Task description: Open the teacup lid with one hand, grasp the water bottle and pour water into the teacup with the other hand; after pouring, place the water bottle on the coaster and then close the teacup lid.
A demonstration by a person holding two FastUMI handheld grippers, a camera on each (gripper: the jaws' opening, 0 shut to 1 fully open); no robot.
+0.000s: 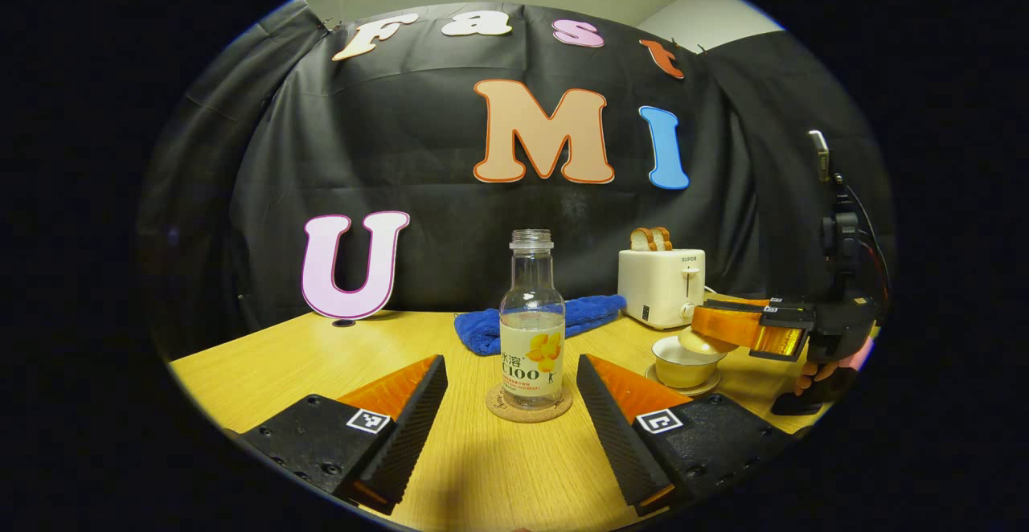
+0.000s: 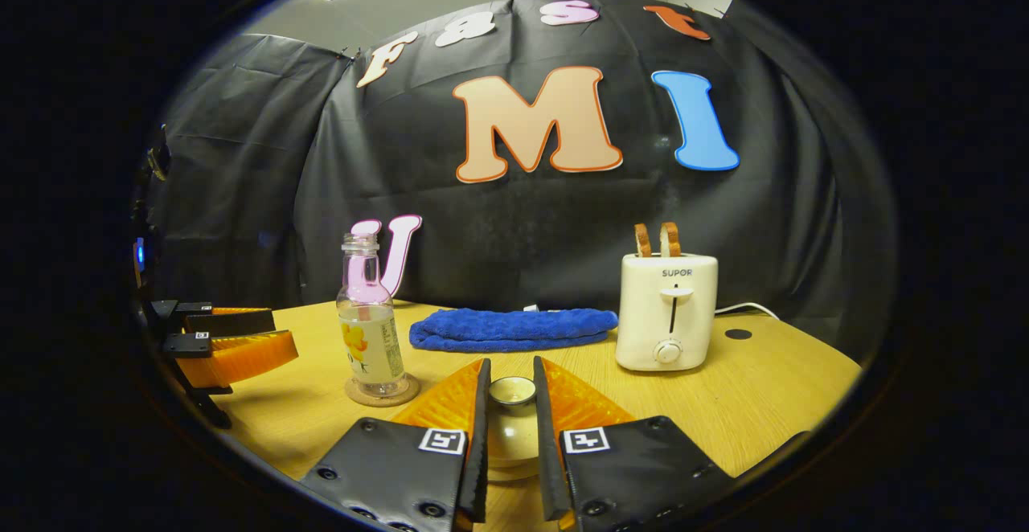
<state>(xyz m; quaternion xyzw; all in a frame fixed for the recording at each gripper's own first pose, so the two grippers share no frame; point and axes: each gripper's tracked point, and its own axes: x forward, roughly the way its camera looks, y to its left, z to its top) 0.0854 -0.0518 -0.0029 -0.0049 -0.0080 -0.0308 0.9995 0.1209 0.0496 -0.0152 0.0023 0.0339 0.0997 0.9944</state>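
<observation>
The water bottle (image 1: 531, 327) stands upright on its coaster (image 1: 528, 403), dead ahead between the released left hand-held gripper (image 1: 512, 411) (the nearer one); right hand-held gripper (image 2: 510, 423) is clenched on the teacup lid (image 2: 512, 391)

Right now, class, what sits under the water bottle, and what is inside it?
Under the water bottle lies a round cork coaster on the wooden table. The bottle's neck looks empty and uncapped; its label covers the lower part, so the liquid level is unclear.
</observation>
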